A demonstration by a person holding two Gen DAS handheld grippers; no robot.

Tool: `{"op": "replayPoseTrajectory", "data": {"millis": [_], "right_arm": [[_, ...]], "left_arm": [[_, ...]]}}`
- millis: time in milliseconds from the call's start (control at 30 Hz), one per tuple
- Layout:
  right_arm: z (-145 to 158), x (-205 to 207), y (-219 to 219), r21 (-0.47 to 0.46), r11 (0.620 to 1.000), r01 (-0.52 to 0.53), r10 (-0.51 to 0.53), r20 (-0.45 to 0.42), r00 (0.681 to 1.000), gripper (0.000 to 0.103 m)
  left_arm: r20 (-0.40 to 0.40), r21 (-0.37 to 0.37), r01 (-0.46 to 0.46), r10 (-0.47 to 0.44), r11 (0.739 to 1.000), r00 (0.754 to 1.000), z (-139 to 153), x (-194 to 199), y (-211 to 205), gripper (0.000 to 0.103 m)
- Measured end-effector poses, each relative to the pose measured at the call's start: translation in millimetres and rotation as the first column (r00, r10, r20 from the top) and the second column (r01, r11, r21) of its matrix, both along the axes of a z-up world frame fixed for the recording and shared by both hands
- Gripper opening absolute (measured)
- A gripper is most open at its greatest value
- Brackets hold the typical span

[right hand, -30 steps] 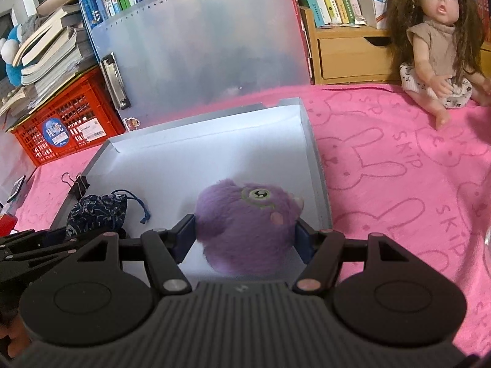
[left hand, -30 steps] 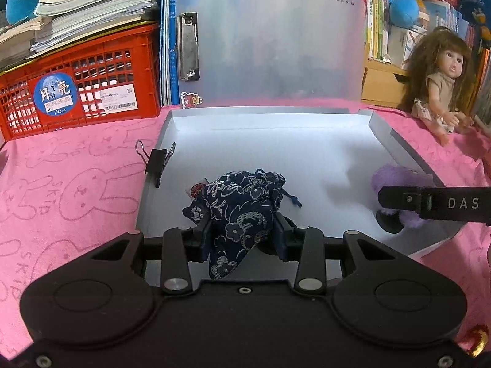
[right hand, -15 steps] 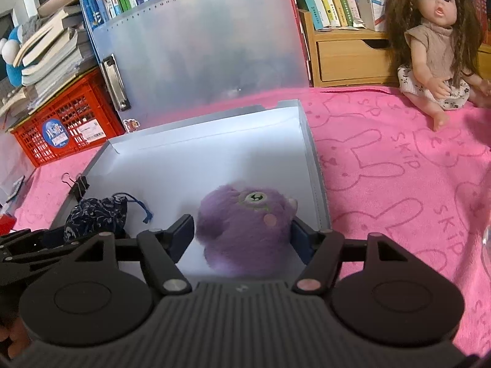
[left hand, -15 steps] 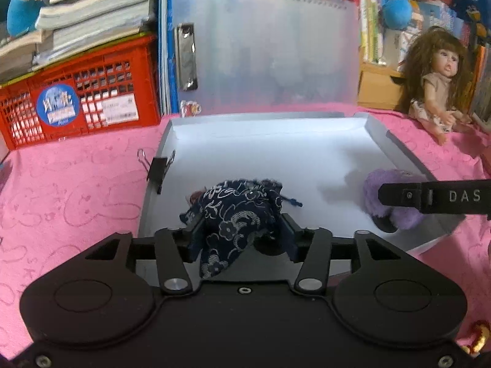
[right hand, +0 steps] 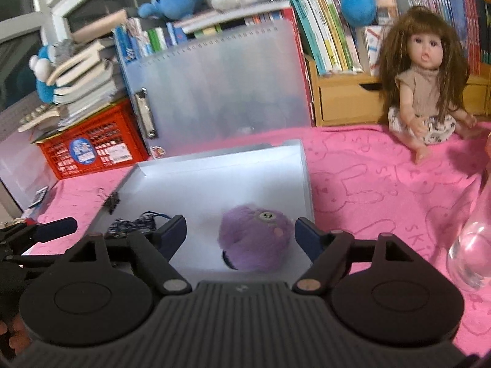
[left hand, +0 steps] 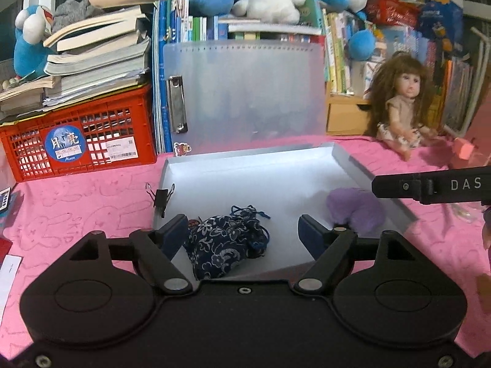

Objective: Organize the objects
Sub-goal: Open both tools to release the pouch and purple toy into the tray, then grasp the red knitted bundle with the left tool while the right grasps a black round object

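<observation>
Resting place of the things: the blue pouch [left hand: 224, 245] and the purple toy [right hand: 254, 239] both lie inside the white box [left hand: 245, 165], near its front edge, on the pink cloth [left hand: 76, 202].
Left claw [left hand: 244, 230]: wide, holding nothing; its fingers stand on each side of the pouch with free space between.
Right claw [right hand: 241, 233]: wide too, holding nothing; the toy sits between the fingers, closer to the right one, not touching.
Pouch, handling: soft printed fabric with a drawstring; it looks light and will fold under pressure. I judge the thick middle is the best place to take it, not the cord.
Toy, handling: round, fluffy and light, it seems; the fur can slip a little, so a hold across the widest part of the body is safer.
Neighbours: a black clip [left hand: 161, 197] sits on the left wall of the box; a doll [right hand: 426, 92] sits well apart on the right; a clear glass [right hand: 472, 245] stands near the right claw and looks fragile.
</observation>
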State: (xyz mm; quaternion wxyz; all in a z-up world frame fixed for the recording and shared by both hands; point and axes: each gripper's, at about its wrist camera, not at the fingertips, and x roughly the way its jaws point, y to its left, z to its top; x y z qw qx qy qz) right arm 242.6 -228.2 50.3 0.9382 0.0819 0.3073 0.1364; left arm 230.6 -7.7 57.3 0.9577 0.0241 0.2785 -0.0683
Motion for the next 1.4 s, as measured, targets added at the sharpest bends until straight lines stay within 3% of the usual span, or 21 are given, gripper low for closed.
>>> {"op": "replayPoseTrajectory", "data": {"millis": [633,1400], "right_arm": [[13.5,-90.8,9.3,-0.082,0.994,-0.071,0.083,0.159,0.984,0.09],[-25.7,-157.3,2.5,-0.122,0.99,-0.065,0.081,0.127,0.989,0.091]], "left_arm": [[0.048,-0.027,0.03,-0.028,0.999,0.998,1.2,-87.5,20.2,0.081],[0.004,-0.038,-0.056,0.056,0.998,0.998,-35.5,-133.7,53.3,0.081]]}}
